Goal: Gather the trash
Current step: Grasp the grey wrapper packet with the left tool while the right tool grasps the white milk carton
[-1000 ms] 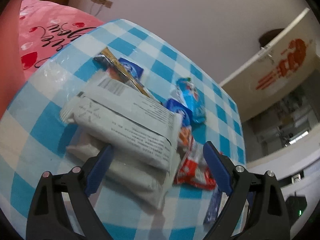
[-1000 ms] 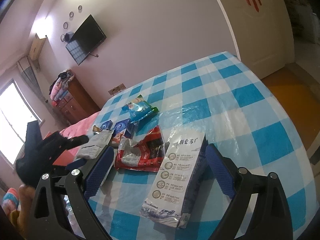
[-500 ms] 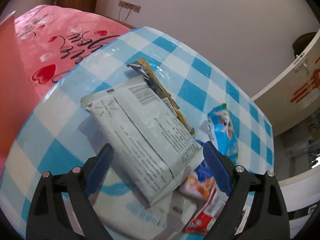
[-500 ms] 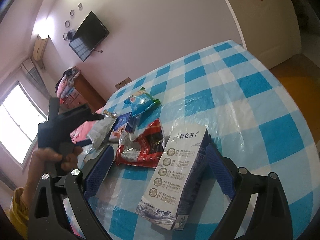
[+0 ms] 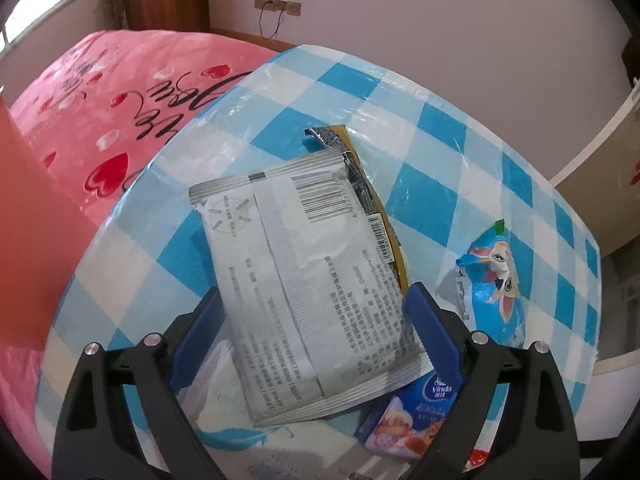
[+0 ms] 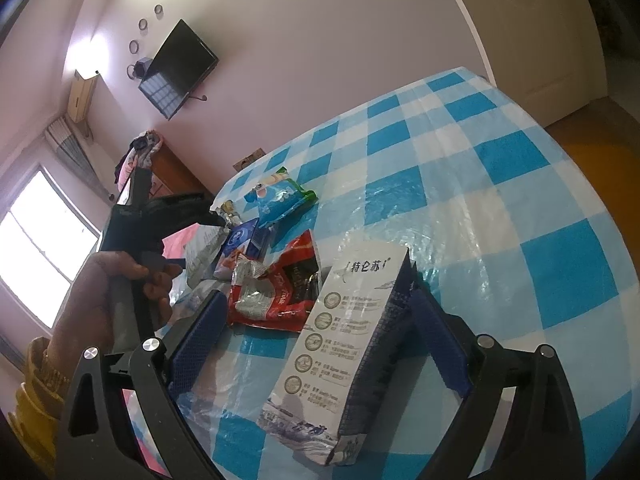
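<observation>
- Wrapper [image 5: 304, 280], silver, long axis running away from left gripper [image 5: 316, 324]; near end between its wide, untouching jaws.
- Right gripper [image 6: 316, 344] wide, straddling milk carton [image 6: 344, 356].

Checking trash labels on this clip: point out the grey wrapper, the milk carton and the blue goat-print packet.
grey wrapper [image 5: 304, 280], left wrist view, middle of its printed back.
milk carton [image 6: 344, 344], right wrist view, middle of its pale upper face.
blue goat-print packet [image 5: 494, 280], left wrist view, on the goat picture.
</observation>
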Tool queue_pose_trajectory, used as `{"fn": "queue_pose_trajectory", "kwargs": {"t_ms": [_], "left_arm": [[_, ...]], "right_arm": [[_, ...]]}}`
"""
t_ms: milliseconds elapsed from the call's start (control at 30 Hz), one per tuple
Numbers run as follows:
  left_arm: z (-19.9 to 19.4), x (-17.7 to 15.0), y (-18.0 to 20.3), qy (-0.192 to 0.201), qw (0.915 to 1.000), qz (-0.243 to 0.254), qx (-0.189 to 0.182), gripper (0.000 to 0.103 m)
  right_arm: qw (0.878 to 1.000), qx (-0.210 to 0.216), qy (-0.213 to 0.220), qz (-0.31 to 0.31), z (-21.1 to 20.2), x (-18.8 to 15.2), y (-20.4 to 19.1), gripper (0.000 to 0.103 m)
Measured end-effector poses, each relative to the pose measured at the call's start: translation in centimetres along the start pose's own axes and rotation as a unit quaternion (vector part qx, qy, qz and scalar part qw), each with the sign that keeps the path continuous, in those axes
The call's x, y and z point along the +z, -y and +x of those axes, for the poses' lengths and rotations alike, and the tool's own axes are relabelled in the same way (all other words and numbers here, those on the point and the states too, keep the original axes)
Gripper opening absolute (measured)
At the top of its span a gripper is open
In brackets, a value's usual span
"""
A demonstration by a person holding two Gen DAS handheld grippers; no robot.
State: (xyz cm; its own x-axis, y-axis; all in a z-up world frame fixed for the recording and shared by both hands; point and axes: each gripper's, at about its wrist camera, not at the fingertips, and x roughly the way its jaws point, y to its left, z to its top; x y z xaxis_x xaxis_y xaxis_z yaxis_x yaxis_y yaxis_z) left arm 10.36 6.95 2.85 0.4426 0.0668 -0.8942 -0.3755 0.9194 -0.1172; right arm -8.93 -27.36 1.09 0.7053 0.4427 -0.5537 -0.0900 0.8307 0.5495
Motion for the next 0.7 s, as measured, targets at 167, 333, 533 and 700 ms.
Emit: {"fn": "queue_pose_trajectory", "kwargs": {"t_ms": [167, 333, 533, 700], "left_arm": [[0.2, 0.0, 0.2, 0.007, 0.9999, 0.009, 0.009, 0.090], [0.0, -0.2, 0.3, 0.012, 0.9997, 0.019, 0.008, 0.083], [-0.3, -0.5, 0.0, 0.015, 0.9995, 0.028, -0.005, 0.080], [-1.2, -0.9, -0.4, 0.019, 0.9987, 0.036, -0.031, 0.080]], "right_arm": [[1.000, 0.002, -0.005, -0.005, 0.2, 0.0, -0.1, 0.092], [1.000, 0.000, -0.015, -0.012, 0.7, -0.2, -0.2, 0.092], [0.999, -0.017, -0.038, -0.024, 1.6, -0.2, -0.2, 0.092], [0.997, -0.045, -0.039, -0.041, 2.1, -0.4, -0.6, 0.092]]}}
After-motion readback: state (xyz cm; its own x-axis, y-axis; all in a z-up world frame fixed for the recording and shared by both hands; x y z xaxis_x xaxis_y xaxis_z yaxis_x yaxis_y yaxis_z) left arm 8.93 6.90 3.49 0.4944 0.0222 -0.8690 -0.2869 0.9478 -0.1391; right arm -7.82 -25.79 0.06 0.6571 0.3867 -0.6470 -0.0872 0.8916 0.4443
